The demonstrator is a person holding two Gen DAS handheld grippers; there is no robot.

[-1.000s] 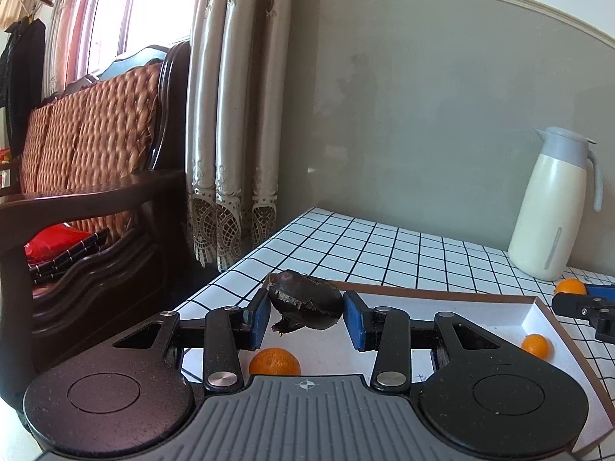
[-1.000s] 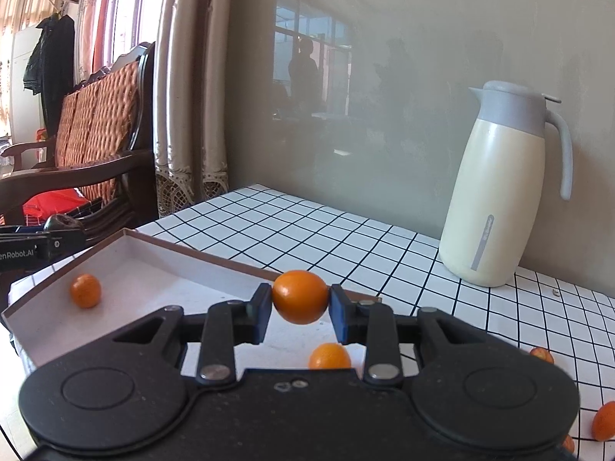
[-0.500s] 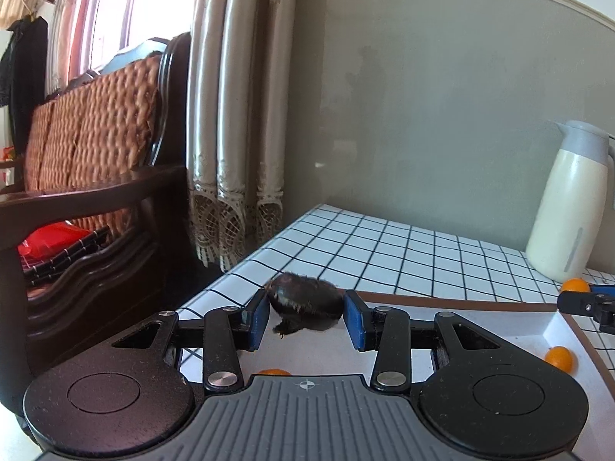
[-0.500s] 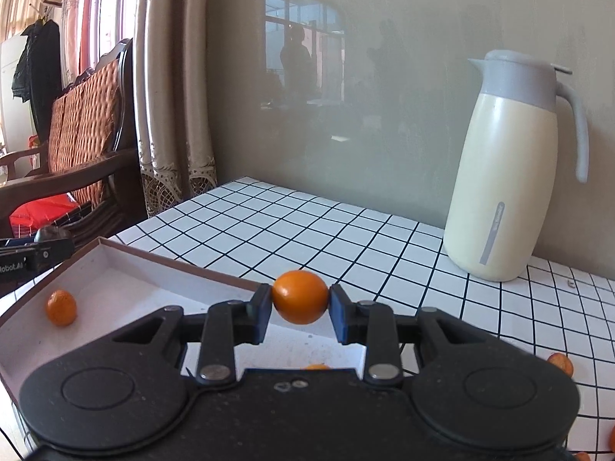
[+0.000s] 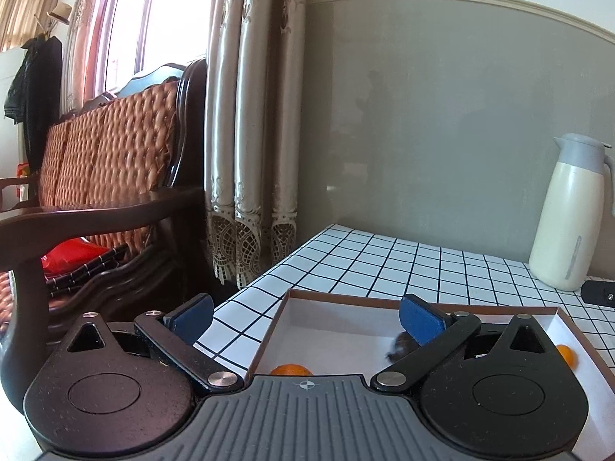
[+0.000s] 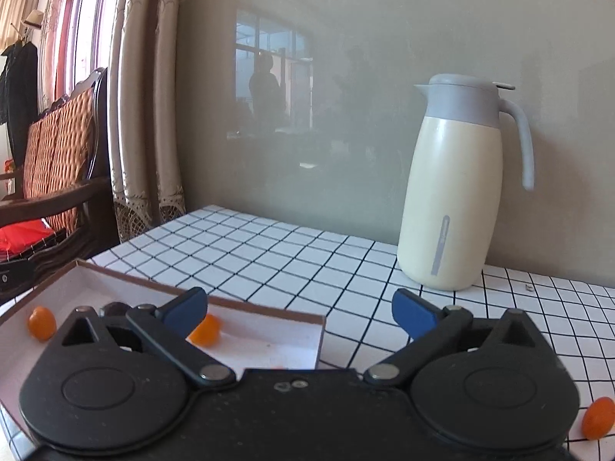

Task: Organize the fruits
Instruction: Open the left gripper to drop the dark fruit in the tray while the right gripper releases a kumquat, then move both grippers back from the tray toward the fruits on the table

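Both of my grippers, the left gripper (image 5: 305, 317) and the right gripper (image 6: 298, 309), have just been opening and now stand spread wide with nothing between their pads. I see the dark fruit (image 5: 399, 345) blurred inside the white tray (image 6: 276, 342), beside three small oranges (image 6: 205, 330), and one more orange (image 6: 597, 417) lies outside on the checked tablecloth (image 6: 276, 257). Further back, a cream jug (image 6: 455, 192) stands against the grey wall (image 5: 442, 115), with lace curtains (image 5: 250, 134) and a woven wooden sofa (image 5: 107, 161) by the window.

glossy jug (image 6: 453, 192) — matt cardboard tray (image 6: 265, 309), woven seat (image 5: 107, 153)
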